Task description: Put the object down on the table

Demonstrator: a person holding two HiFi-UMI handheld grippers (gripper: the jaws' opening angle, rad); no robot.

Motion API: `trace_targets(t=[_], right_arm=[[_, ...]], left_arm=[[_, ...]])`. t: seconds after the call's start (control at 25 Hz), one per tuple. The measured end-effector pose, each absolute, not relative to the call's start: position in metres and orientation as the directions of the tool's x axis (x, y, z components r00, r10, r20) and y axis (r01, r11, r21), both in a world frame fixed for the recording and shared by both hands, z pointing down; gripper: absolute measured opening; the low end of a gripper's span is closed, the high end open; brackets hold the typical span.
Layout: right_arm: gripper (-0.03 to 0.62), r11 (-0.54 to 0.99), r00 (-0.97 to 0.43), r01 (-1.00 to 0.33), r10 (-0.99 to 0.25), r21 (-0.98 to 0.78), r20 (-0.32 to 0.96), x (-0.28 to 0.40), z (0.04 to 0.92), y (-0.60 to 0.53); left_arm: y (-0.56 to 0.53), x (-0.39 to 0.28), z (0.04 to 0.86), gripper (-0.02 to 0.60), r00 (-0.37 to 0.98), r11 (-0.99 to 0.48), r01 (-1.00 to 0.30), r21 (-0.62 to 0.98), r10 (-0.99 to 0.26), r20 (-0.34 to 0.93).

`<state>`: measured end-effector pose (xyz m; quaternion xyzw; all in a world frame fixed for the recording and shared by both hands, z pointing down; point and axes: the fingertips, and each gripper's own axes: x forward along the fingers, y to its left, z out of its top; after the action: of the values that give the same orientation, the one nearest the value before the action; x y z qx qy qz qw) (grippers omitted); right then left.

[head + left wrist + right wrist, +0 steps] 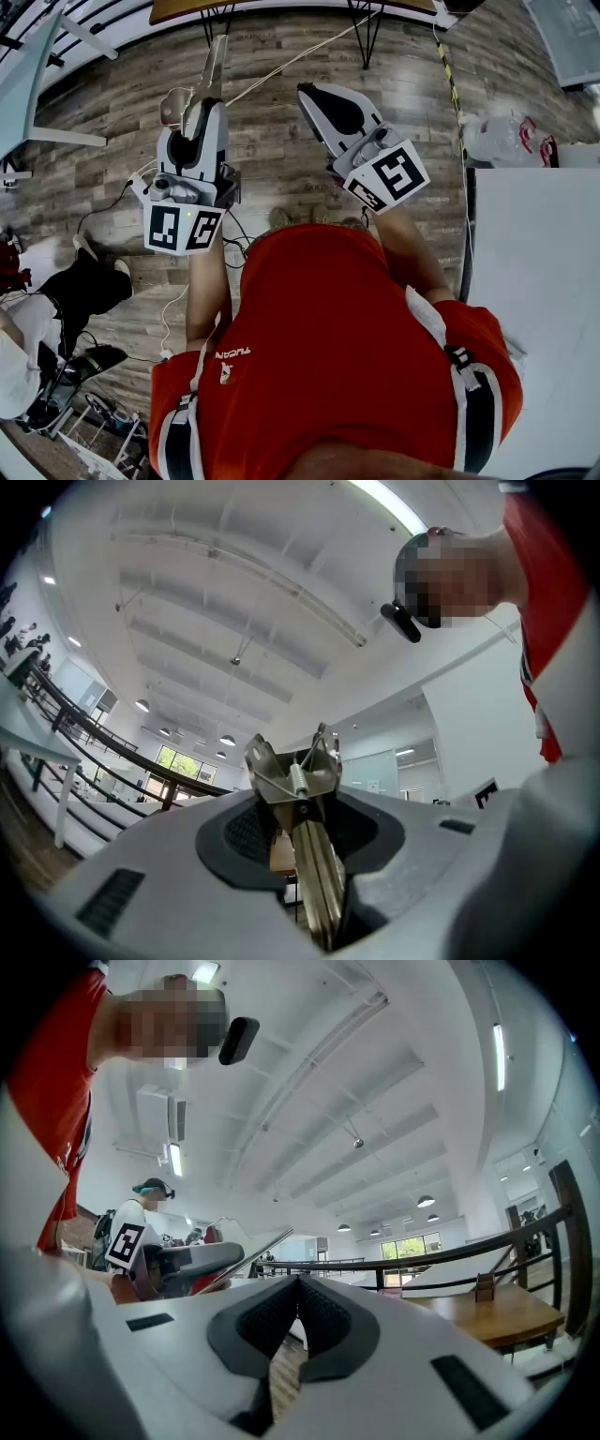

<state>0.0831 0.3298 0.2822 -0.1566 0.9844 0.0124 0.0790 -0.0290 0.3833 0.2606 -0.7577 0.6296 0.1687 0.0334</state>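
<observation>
So the white surface [534,281] runs down the right side of the head view, with a couple of clear plastic bottles [502,139] just past its far end. Left of the surface it's all grey-brown plank floor [281,150] with cables [103,211] trailing across it. The gripper views show a big white hall: strip lights on the ceiling, plus a dark railing [450,1255] running along the far side.

The object looks like a pair of metal tongs [216,61]. They're thin shiny steel, folded nearly flat, with a little coil spring at the far end. They're up in the air well left of the surface, over the floor. The left hand-held gripper [199,105] has them pinched between its jaws, and they poke out past the tips. The right hand-held gripper [309,94], nearer the surface, has its jaws pressed together with nothing between them.
</observation>
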Motion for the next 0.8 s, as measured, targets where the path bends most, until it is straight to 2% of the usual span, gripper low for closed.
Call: trace_targets(t=[0.48, 0.8], right_arm=[[0.025, 0.933, -0.92, -0.36, -0.356, -0.005, -0.163, 0.051, 0.291, 0.314], [0.025, 0.912, -0.902, -0.411, -0.406, 0.004, -0.148, 0.024, 0.293, 0.256]], left_arm=[[0.37, -0.071, 0.277, 0.138, 0.186, -0.25, -0.948, 0.196, -0.937, -0.297], [0.315, -0.107, 0.287, 0.138, 0.213, -0.275, -0.936, 0.217, -0.939, -0.271]])
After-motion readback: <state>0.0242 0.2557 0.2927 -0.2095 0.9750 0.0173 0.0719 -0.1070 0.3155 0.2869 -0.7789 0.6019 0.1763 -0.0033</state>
